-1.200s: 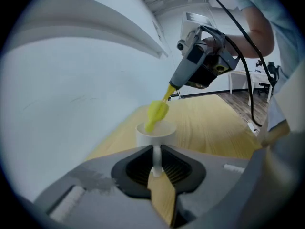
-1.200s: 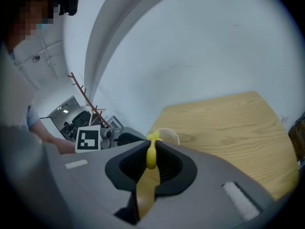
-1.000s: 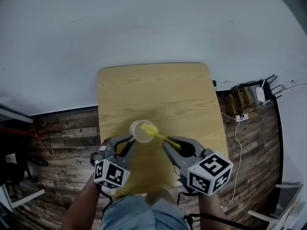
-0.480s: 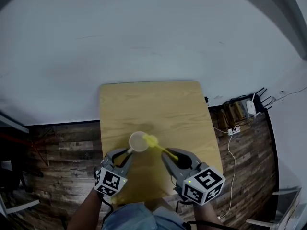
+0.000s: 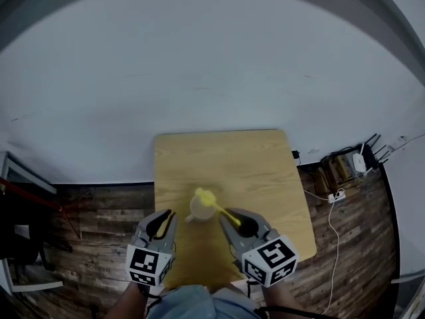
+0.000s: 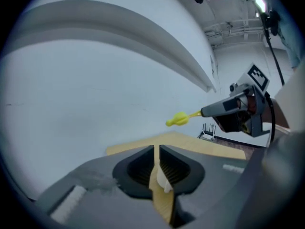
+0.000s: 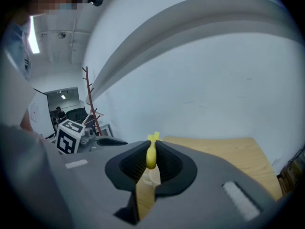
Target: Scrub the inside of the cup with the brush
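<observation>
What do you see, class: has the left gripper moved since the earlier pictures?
Yes. The left gripper has drawn back from the cup, towards the table's near edge; its jaws have just been closing, empty.

No legible text or labels

At lower centre the left gripper has just been closing; its jaws stand slightly apart, with a sliver of white cup showing through the gap, not gripped. At mid-right the right gripper clamps a yellow brush above the wooden table.
</observation>
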`<state>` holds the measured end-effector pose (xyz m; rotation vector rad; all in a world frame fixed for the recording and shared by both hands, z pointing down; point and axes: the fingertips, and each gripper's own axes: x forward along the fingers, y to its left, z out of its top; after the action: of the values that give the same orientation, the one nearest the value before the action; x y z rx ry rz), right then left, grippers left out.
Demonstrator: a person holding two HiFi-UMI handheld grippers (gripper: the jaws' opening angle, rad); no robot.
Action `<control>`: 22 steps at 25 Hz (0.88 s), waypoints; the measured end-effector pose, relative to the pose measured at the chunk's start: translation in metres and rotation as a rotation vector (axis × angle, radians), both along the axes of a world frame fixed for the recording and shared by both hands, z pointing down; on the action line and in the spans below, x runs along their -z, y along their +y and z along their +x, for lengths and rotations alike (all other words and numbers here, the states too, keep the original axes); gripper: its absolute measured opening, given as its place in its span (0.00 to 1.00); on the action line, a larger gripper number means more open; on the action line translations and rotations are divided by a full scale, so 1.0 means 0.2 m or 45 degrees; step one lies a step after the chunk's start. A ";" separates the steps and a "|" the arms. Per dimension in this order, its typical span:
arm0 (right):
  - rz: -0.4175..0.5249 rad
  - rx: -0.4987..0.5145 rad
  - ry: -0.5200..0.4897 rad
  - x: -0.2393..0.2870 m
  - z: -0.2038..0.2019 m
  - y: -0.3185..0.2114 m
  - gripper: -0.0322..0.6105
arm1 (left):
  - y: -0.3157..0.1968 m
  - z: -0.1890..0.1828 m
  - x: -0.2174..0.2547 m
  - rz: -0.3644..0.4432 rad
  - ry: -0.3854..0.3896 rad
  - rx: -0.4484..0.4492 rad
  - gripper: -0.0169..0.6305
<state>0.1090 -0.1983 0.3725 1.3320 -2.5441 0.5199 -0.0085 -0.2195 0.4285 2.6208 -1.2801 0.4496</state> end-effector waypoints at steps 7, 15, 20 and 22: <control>0.147 0.017 0.080 0.13 -0.06 -0.05 0.11 | -0.05 0.07 0.37 0.152 0.129 0.179 0.06; 0.221 -0.001 0.100 0.20 -0.07 -0.12 0.11 | -0.06 0.10 0.51 0.200 0.178 0.237 0.06; 0.224 -0.002 0.092 0.19 -0.08 -0.13 0.11 | -0.08 0.08 0.50 0.204 0.176 0.260 0.06; 0.223 -0.004 0.095 0.19 -0.08 -0.13 0.11 | -0.08 0.07 0.50 0.202 0.184 0.267 0.06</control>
<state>0.0937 -0.2237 0.3350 1.3849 -2.5756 0.2468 0.0058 -0.2353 0.3286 2.5475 -1.5770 0.1268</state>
